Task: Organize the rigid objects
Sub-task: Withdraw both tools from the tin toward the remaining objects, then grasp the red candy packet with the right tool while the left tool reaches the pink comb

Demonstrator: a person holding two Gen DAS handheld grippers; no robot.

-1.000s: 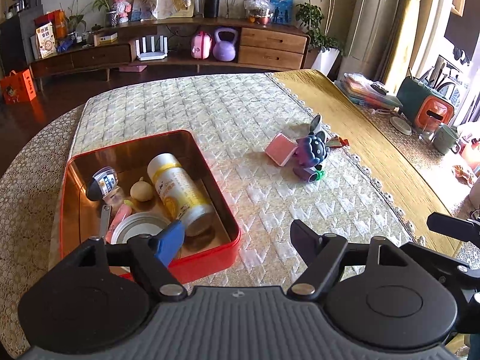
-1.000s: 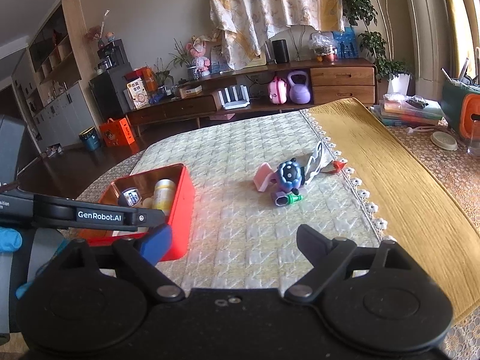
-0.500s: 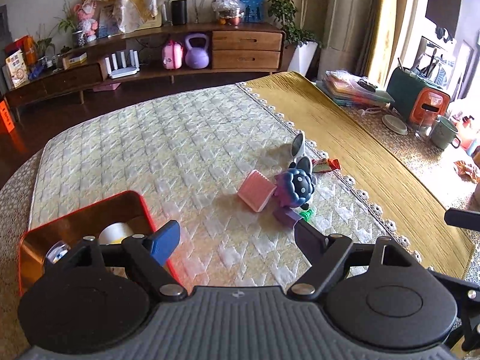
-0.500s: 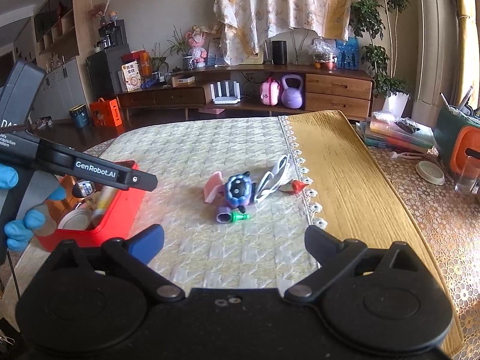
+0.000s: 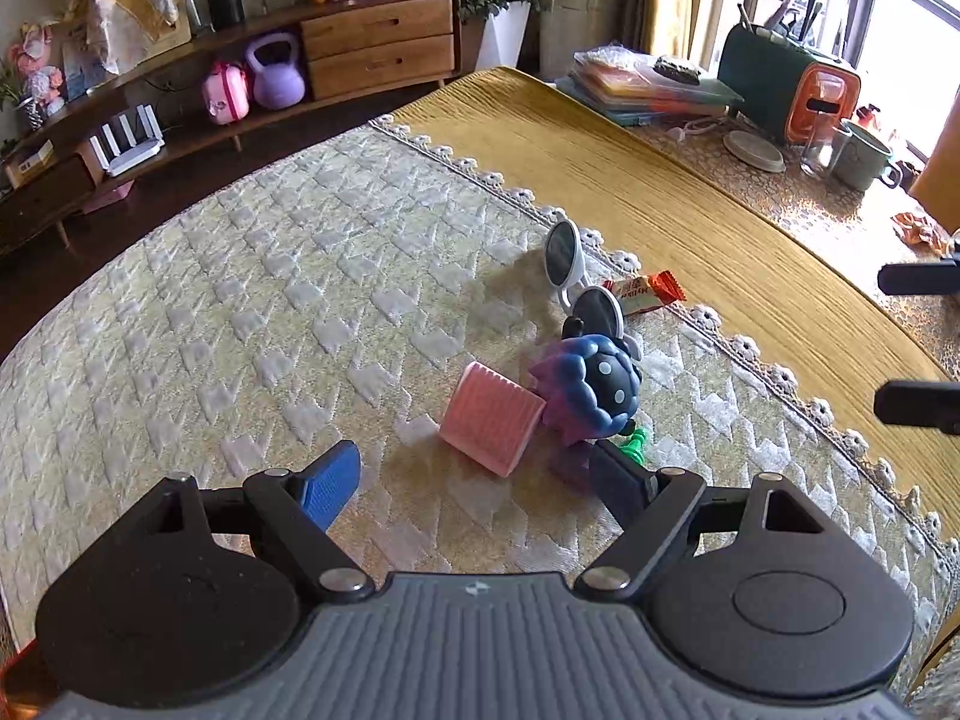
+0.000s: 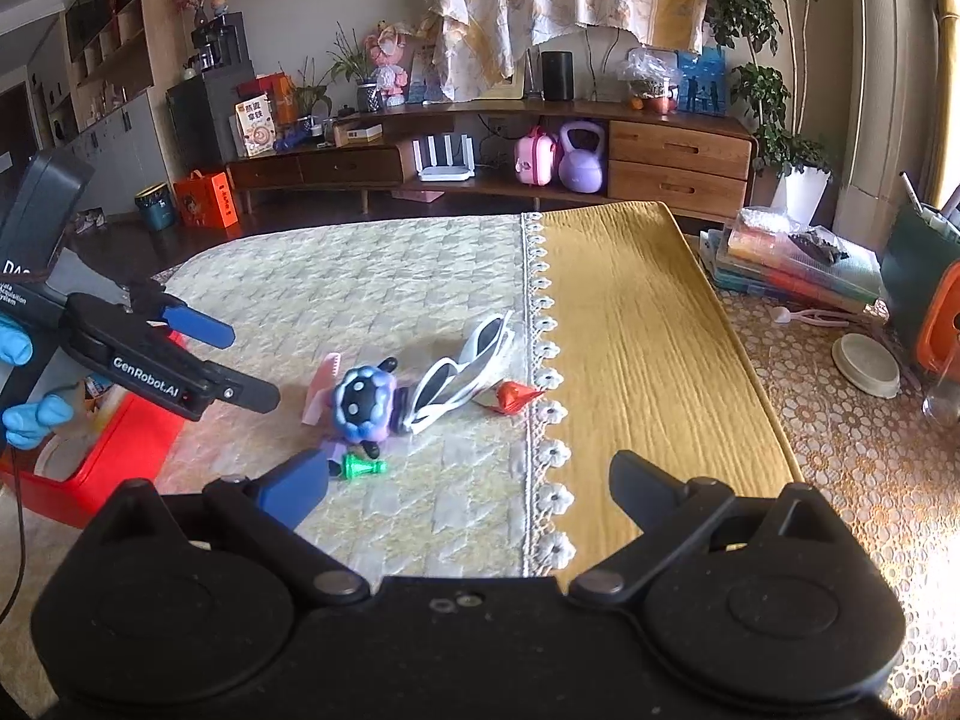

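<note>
A pile of small objects lies mid-table: a pink ribbed block, a blue-purple round toy, white sunglasses, a red snack wrapper and a green piece. My left gripper is open and empty, just short of the pink block. My right gripper is open and empty, nearer the table's front edge. The right wrist view shows the same toy, sunglasses, green piece and the red box at the left.
The table has a cream quilted cloth and a yellow runner. Books, an orange-green container, a mug and a dish stand at the far right. A sideboard lines the back wall.
My left gripper swung right from over the red box to the pile of objects and now sits close to the pink block. My right gripper turned right and closed in on the pile.
</note>
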